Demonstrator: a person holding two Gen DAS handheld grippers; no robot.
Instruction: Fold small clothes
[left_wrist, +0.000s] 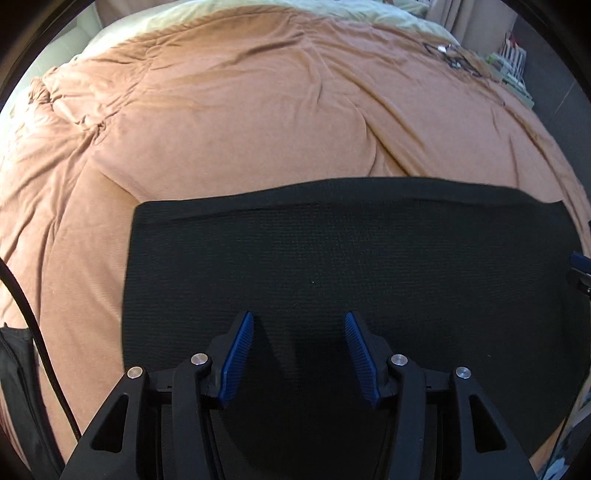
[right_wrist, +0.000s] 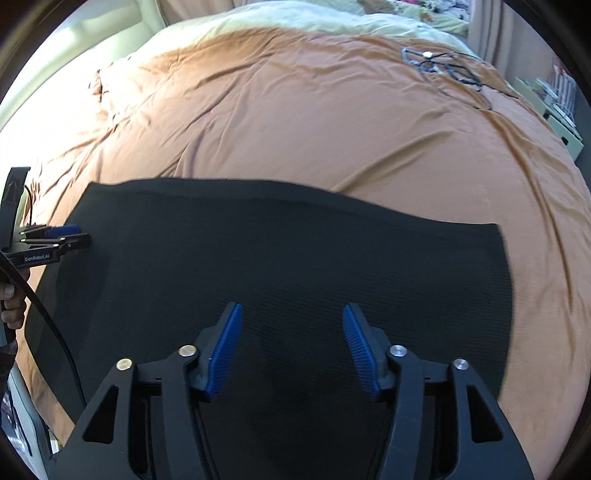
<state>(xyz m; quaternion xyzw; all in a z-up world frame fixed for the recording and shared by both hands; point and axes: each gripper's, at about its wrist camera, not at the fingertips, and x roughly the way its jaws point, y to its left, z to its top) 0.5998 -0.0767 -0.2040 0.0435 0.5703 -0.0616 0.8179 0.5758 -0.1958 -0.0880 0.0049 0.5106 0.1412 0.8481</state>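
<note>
Bed (left_wrist: 221, 110) w/ a rust-orange duvet fills most of both views, creased, w/ a pale green cover showing at the far end. Black ribbed garment (left_wrist: 332, 258) lies flat on the duvet at the near side, spread out as a wide rectangle, far edge fairly straight, left edge clean. Fabric looks smooth, no fold visible in it from here.

Left gripper (left_wrist: 299, 325) hangs over the garment's near part, pointing steeply down; jaws apart, blue ribbed pads facing each other w/ only cloth below, nothing between them. Can't tell if the tips touch the fabric.

Right gripper (right_wrist: 293, 317) same story: over the near part of the garment (right_wrist: 295, 251), jaws apart, nothing pinched between the blue pads.

In the right wrist view the left gripper (right_wrist: 61, 236) also shows side-on at the garment's left edge, w/ a hand (right_wrist: 13, 310) on its grip and a black cable (right_wrist: 48, 325) trailing down.

Tangle of thin dark cords (right_wrist: 443, 68) w/ a small white piece sits on the duvet at the far right, well apart from the garment. Boxes and clutter (right_wrist: 557, 107) beyond the bed's right side, too small to make out.
</note>
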